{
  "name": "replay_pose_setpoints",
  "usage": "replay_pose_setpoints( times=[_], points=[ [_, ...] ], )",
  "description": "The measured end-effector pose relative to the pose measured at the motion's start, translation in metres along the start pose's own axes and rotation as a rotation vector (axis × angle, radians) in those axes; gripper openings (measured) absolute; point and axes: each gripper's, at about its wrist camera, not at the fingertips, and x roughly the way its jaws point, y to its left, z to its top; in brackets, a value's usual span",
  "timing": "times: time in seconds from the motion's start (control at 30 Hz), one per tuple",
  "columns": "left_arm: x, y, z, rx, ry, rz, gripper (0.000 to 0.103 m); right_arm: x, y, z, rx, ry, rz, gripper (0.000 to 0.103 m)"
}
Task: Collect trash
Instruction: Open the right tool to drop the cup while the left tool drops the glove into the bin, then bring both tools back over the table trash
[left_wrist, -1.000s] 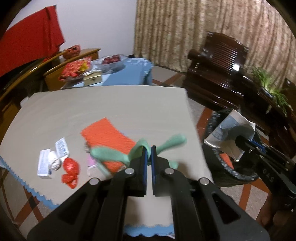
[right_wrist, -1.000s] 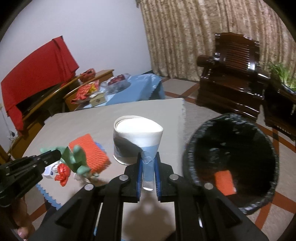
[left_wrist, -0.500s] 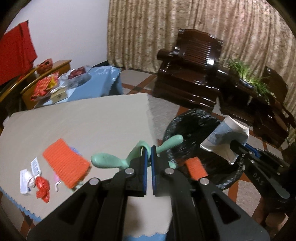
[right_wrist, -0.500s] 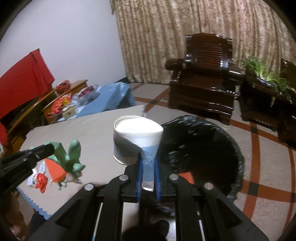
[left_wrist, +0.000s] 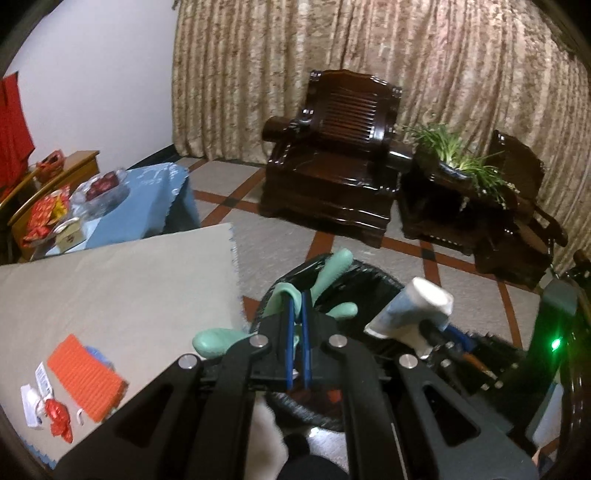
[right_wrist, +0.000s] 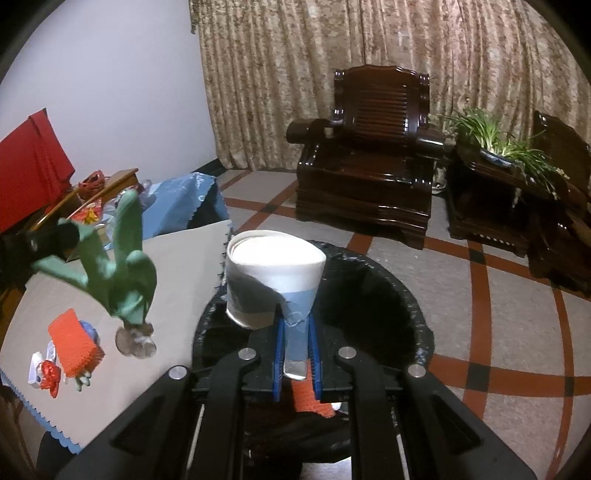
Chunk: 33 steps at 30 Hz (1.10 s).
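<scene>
Left gripper (left_wrist: 295, 306): your jaws are clamped on the green rubber glove (left_wrist: 325, 273), above the black-lined trash bin (left_wrist: 373, 280).
Right gripper (right_wrist: 295, 332): pinching the paper cup (right_wrist: 271, 282) over that bin.

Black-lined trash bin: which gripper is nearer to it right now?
Right. The right gripper holds the white-and-blue paper cup directly above the black-lined trash bin; the left gripper, clamping the green rubber glove, hangs near its table-side rim.

Round black-lined trash bin (right_wrist: 413, 314) mouth open from above; beige-covered bench (right_wrist: 177, 266) edge just beside its left rim.
</scene>
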Motion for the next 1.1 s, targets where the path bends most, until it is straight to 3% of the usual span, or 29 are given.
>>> replay_pose_setpoints(
  times=[0.5, 0.67, 0.77, 0.9, 0.97, 1.03, 1.1],
  points=[
    [0.082, -0.048, -0.007, 0.005, 0.056, -0.068, 0.003, 0.063, -0.046, 0.006, -0.039, 0.114, -0.018, 0.012],
    [0.114, -0.043, -0.029, -0.007, 0.118, -0.057, 0.004, 0.089, -0.052, -0.002, -0.065, 0.179, -0.02, 0.012],
    [0.134, -0.037, -0.043, -0.014, 0.184, -0.057, 0.007, 0.108, -0.05, -0.012, -0.083, 0.248, -0.015, 0.02],
    [0.134, -0.02, -0.049, -0.025, 0.195, -0.039, 0.014, 0.111, -0.048, -0.025, -0.084, 0.276, -0.023, 0.021],
    [0.125, -0.015, -0.051, -0.024, 0.176, -0.026, 0.029, 0.106, -0.049, -0.029, -0.066, 0.276, -0.02, 0.026],
    [0.115, -0.01, -0.051, -0.025, 0.149, -0.007, 0.054, 0.097, -0.049, -0.031, -0.056, 0.268, -0.022, 0.027],
    [0.103, -0.004, -0.051, -0.029, 0.13, 0.001, 0.055, 0.089, -0.049, -0.03, -0.048, 0.259, -0.016, 0.027]
  ],
)
